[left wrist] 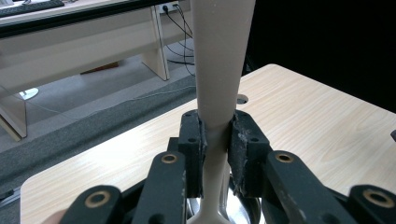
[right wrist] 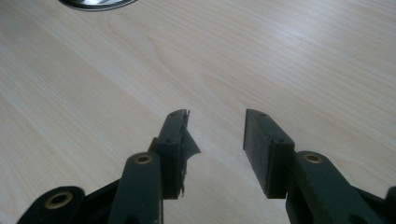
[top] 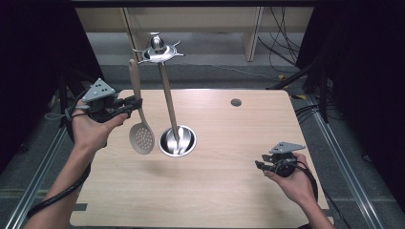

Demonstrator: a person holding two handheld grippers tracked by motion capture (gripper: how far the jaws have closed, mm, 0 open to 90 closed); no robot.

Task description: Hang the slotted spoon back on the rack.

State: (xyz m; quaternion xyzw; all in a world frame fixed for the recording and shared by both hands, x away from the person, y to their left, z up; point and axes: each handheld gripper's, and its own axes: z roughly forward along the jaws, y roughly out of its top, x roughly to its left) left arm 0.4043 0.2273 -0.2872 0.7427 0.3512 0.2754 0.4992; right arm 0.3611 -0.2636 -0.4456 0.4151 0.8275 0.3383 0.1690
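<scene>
Between the left gripper's (left wrist: 217,140) pads, clamped, stands the beige handle of the slotted spoon (top: 141,137); its perforated bowl hangs below, just beside the steel stand (top: 177,140). Right gripper (right wrist: 217,140): jaws apart, empty, over the table (right wrist: 303,56). No legible writing.

Wooden table (top: 215,191), round cable hole (top: 236,102), floor cables (top: 282,47), pale shelving (top: 200,19)

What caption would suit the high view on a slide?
Left gripper holds a slotted spoon upright beside a metal utensil stand; right gripper idles open.
</scene>
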